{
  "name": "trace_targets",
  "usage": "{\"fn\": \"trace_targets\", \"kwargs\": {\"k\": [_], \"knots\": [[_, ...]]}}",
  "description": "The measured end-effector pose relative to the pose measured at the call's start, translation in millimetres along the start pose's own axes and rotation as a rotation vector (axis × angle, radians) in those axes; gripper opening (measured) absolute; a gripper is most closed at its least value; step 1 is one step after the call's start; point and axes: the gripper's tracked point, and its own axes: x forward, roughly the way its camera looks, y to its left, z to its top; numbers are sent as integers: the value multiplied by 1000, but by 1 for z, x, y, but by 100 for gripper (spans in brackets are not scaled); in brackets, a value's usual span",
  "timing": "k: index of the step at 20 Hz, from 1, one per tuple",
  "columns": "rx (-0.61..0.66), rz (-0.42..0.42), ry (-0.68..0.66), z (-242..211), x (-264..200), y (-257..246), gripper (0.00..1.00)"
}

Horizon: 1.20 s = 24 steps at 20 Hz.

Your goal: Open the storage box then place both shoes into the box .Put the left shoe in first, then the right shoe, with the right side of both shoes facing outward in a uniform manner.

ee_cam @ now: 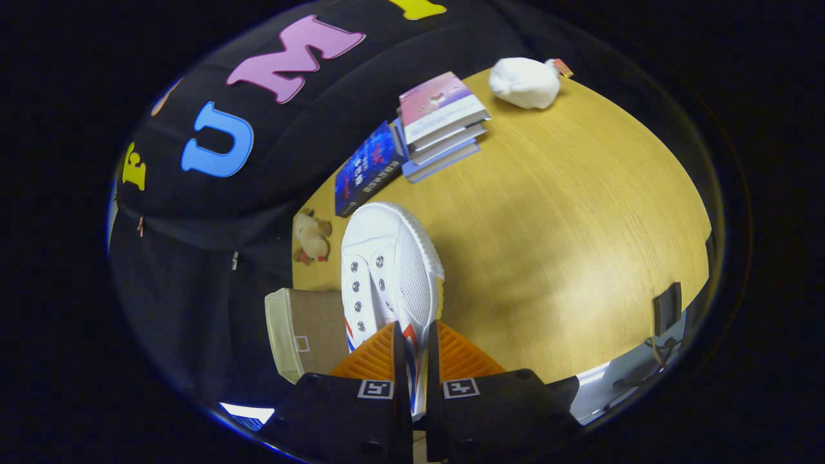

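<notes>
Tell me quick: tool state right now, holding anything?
Tool: closed on the white shoe, both fingers pinching its side wall, with the shoe held above the wooden table.

One white shoe (393, 270), one storage box (303, 332) beside it, four books (438, 122) beyond the shoe, and two soft toys (523, 82).

Gripper (412, 361): fingers clamped on the side wall of the white shoe (390, 270), which blocks the way straight ahead.
Storage box (303, 328): just beside the shoe, at the worktop (567, 225) edge by the cloth wall.
Along that edge: plush toy (312, 240), dark book (368, 169), stacked books (441, 125).
Far edge: white bundle (523, 82).
Free room: broad bare worktop on the shoe's other side.
</notes>
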Motion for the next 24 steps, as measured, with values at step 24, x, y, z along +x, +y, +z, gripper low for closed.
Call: {"fn": "trace_targets", "kwargs": {"k": [24], "knots": [[-132,-3,266,-147,145,256,13]]}}
